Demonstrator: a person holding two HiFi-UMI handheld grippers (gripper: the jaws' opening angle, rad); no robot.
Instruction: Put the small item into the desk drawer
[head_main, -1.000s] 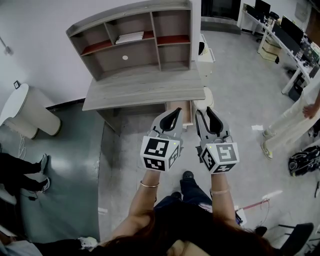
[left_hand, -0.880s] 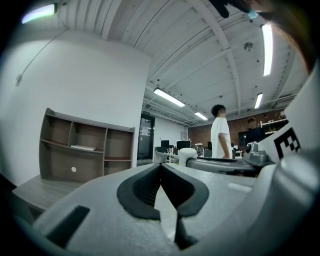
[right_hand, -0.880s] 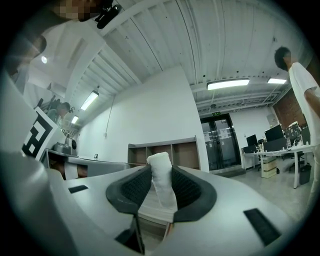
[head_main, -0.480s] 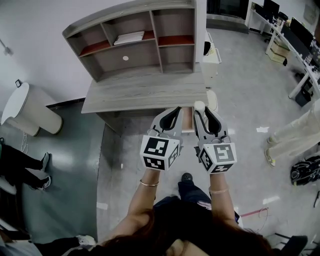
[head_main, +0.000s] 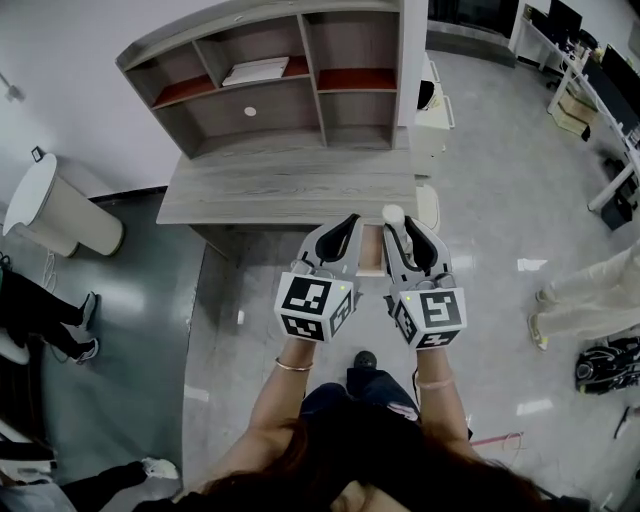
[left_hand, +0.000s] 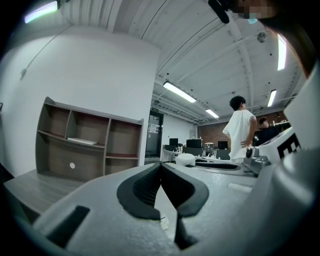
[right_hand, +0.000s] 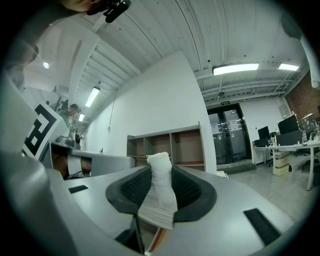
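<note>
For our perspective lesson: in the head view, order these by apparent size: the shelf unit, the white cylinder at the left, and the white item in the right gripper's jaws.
Largest: shelf unit.
Next: white cylinder.
Smallest: white item, clearly smallest even though it is nearer the camera.

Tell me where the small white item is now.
In the head view, the small white item is clamped in the right gripper, near the desk's right front corner.
</note>
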